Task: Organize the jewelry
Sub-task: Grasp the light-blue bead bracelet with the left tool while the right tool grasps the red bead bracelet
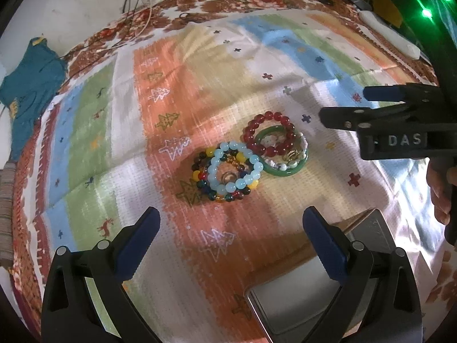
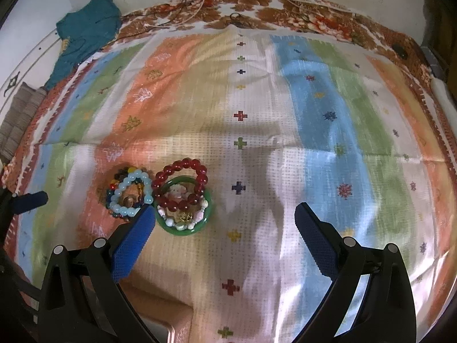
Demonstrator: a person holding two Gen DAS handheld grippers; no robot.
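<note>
Left wrist view: my left gripper (image 1: 231, 243) hangs with its jaws spread wide and nothing between them, above a striped cloth (image 1: 160, 91) that covers the desk. Ahead of the jaws lie 2 clusters of jewelry, touching each other. The nearer cluster has a pale blue bead bracelet (image 1: 235, 168) lying on a multicolored bead bracelet (image 1: 200, 171). The farther cluster has a dark red bead bracelet (image 1: 268, 134) resting partly over a green bangle (image 1: 282, 168), with a white bead bracelet (image 1: 281, 165) and a small gold piece (image 1: 292, 154) inside the bangle. A shiny metal box (image 1: 285, 300) sits close under the left jaws, to their right. My right gripper (image 1: 368, 97) enters from the right edge.

Right wrist view: my right gripper (image 2: 224, 228) also has its jaws released and empty; its left fingertip (image 2: 142, 220) lies just beside the green bangle (image 2: 182, 230) in this view. A teal cloth (image 2: 85, 34) lies at the far left corner.
</note>
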